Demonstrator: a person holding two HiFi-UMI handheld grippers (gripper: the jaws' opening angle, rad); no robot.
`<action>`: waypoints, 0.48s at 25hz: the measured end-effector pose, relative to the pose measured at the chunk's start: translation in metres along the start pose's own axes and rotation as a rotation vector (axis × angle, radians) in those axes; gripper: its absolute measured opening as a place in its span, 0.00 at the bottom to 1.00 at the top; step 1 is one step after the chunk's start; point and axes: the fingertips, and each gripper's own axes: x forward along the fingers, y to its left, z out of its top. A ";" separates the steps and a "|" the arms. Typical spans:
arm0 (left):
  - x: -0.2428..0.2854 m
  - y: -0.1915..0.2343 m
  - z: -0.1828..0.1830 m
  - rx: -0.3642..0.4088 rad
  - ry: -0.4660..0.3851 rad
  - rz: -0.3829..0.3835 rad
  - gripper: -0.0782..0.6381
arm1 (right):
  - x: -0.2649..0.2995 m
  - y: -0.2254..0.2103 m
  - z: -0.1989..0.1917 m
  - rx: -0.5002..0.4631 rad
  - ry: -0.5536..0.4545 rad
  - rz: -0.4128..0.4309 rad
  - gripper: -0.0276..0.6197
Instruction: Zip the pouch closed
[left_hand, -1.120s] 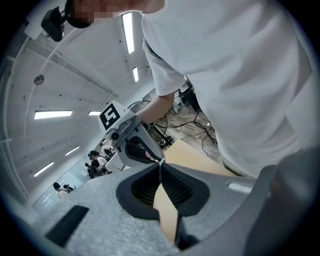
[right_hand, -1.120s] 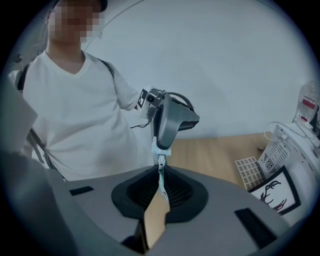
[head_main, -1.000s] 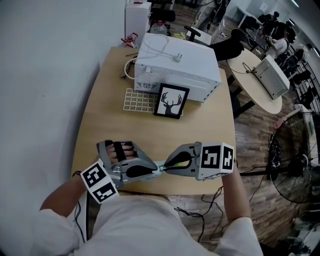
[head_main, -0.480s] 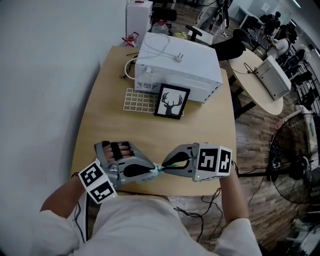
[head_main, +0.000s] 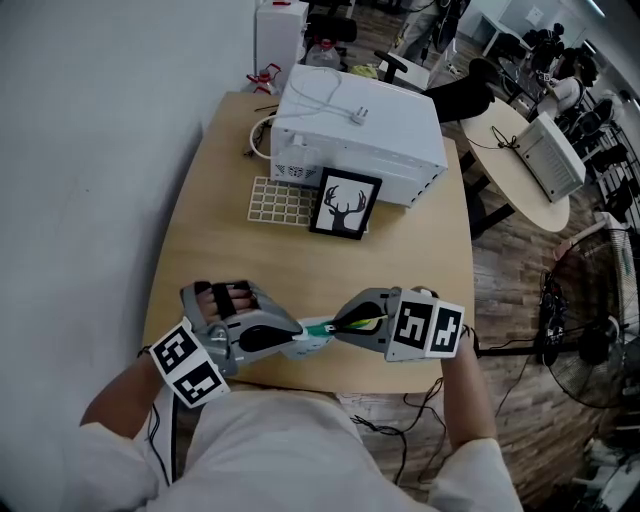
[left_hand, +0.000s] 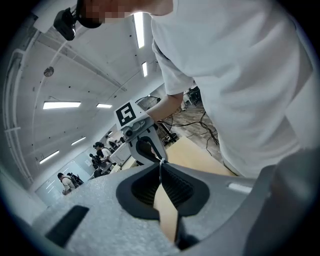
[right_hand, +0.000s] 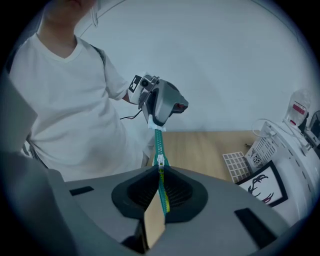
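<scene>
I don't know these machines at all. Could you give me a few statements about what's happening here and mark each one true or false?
1. The left gripper and the right gripper are both shut on the teal pouch, which is stretched between them. True.
2. The pouch lies untouched on the table. False: it is held up between the two grippers.
3. A deer picture stands in front of a white appliance. True.
4. In the head view, the grid tray lies to the right of the deer picture. False: it lies to its left.
</scene>
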 end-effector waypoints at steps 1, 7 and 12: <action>0.000 0.000 0.000 -0.002 0.001 0.003 0.14 | -0.001 -0.001 -0.002 -0.001 0.005 -0.005 0.09; -0.001 0.003 -0.002 -0.011 0.005 0.015 0.14 | -0.004 -0.006 -0.006 0.005 0.003 -0.013 0.09; -0.001 0.005 -0.003 -0.033 0.007 0.018 0.14 | -0.008 -0.010 -0.008 0.015 -0.015 -0.016 0.09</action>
